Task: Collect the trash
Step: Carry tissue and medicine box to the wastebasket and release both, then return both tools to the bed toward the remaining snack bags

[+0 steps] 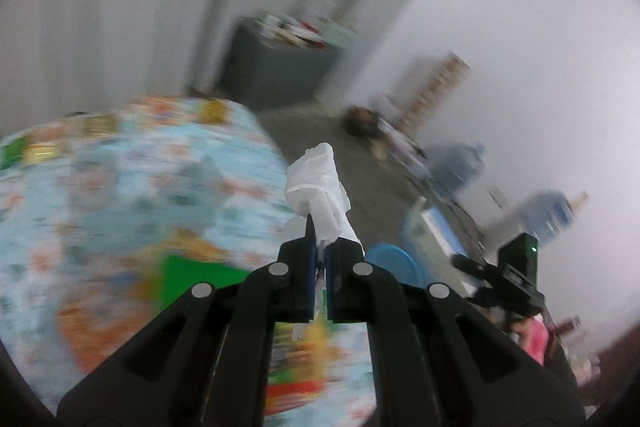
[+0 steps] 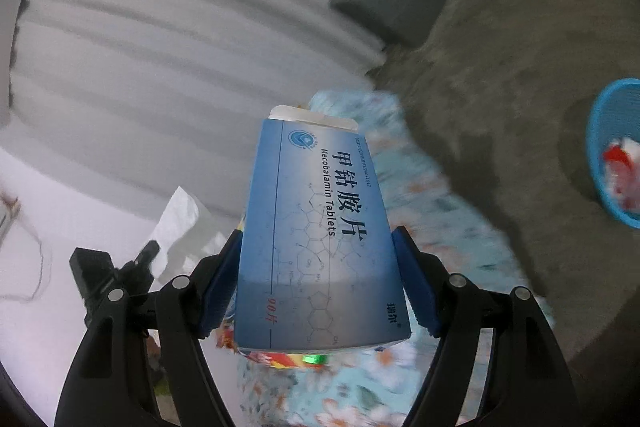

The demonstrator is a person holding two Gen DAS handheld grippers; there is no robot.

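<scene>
My left gripper (image 1: 319, 251) is shut on a crumpled white tissue (image 1: 320, 183) that sticks up out of its fingers, over the edge of a flowered cloth (image 1: 120, 207). My right gripper (image 2: 318, 239) is shut on a blue medicine box (image 2: 320, 211) printed "Mecobalamin Tablets", its blue pads (image 2: 412, 279) pressing both long sides. A round blue basket (image 2: 614, 155) stands on the floor at the right in the right wrist view, with red and white trash in it. The basket's rim (image 1: 394, 263) also peeks out just right of the left fingers. The tissue (image 2: 176, 219) shows at the left beside the box.
A grey cabinet (image 1: 280, 67) with clutter on top stands against the curtain. Blue water jugs (image 1: 460, 167) and other items line the white wall. The grey floor (image 2: 500, 67) lies between the flowered cloth (image 2: 420, 187) and the basket. Both views are blurred.
</scene>
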